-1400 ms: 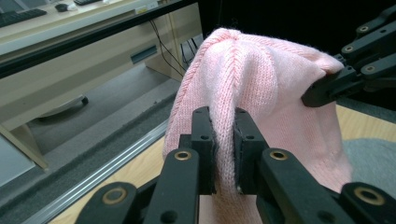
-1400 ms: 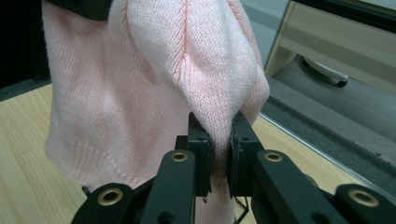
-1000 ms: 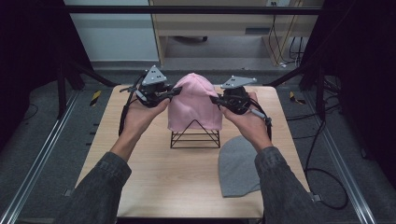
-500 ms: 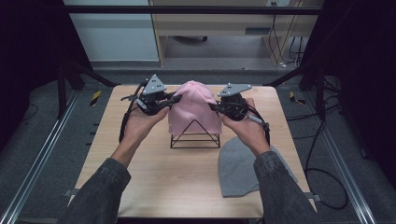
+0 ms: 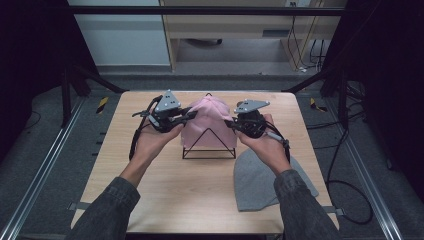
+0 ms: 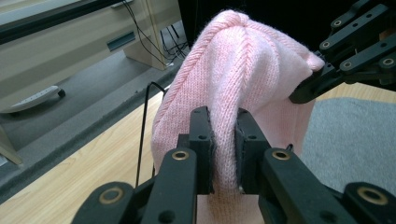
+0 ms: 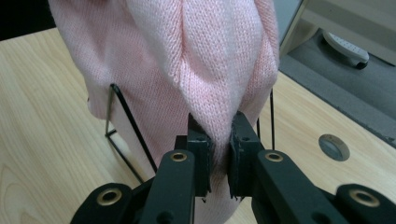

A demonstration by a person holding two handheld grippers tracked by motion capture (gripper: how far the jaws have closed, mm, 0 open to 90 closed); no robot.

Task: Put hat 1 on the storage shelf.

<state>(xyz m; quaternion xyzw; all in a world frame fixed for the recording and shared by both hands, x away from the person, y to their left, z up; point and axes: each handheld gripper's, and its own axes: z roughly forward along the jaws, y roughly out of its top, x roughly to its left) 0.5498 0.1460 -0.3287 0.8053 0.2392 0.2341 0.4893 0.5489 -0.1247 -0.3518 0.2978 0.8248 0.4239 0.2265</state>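
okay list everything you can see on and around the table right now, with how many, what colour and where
pink knit hat: 1, pink, draped over the wire stand at the table's middle, pinched on both sides
wire stand: 1, black, pyramid-shaped, middle of the table under the pink knit hat
grey knit hat: 1, grey, lying flat on the table's near right part
table: 1, light wood, centre of the high view
cabinet: 1, beige, on the floor beyond the table
power strip: 1, white, on the grey floor by the cabinet
left gripper: 1, black with grey plate, shut on the hat's left side
right gripper: 1, black with grey plate, shut on the hat's right side
sleeves: 2, dark grey, bottom edge
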